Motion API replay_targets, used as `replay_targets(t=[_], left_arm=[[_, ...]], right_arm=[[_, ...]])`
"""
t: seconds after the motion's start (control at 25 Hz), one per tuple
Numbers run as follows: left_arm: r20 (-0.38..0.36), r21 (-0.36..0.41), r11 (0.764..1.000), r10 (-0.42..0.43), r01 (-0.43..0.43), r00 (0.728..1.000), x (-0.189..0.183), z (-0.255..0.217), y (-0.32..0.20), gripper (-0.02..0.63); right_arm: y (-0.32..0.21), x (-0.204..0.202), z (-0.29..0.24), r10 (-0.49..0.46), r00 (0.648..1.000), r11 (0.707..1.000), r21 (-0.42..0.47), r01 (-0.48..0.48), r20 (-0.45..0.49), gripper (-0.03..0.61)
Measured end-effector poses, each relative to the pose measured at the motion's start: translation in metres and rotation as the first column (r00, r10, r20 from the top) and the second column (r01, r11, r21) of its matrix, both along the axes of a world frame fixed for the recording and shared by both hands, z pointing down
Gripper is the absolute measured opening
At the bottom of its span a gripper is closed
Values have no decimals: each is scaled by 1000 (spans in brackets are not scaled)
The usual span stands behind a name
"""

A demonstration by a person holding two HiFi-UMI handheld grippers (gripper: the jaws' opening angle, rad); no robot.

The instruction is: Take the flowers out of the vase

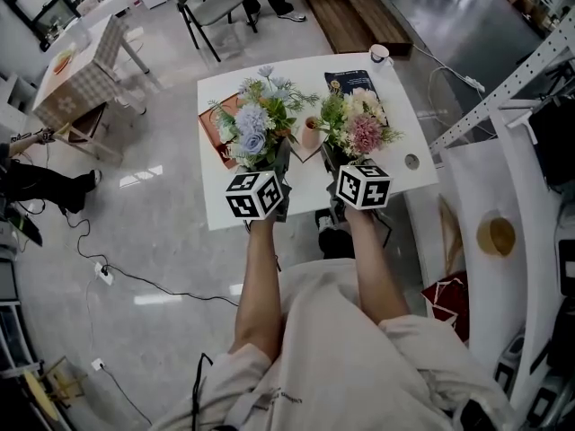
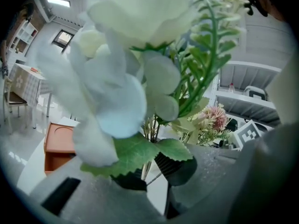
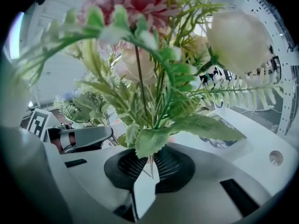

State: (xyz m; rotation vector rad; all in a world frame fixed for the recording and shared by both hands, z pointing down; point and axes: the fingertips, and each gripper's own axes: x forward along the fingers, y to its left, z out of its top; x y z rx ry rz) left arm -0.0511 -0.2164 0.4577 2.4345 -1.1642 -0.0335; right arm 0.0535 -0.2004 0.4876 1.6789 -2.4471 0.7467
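Over the white table I hold two bunches of artificial flowers. My left gripper is shut on the stems of the blue-and-white bouquet. In the left gripper view those stems pass between the dark pads of that gripper. My right gripper is shut on the stems of the pink-and-cream bouquet. Its ribbed pads press on the thin stems of the pink bouquet. Between the bunches a small pinkish vase stands with nothing visible in it.
An orange tray lies on the table's left part, seen also as the orange tray. A dark blue printed sheet and a white cup sit at the far edge. A metal rack stands to the right, chairs beyond.
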Motion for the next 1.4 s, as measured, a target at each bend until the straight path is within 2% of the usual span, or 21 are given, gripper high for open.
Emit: replay_targets(t=[0.76,1.16,1.4], left_arm=[[22,-1,1000,-24,24,999,-36,-5,42,45],[16,7,1000,14,-14,1000,-29,-10,56,46],[10,17,1000,9,-9,1000,-29,-14,51,46]], right_arm=[[40,-14,-11,15,999,999,39,-16,29,34],[62,-6,-10,46,997,998,37,-49,60,32],[57,-2,-9,46,997,998,35,-49,62,32]])
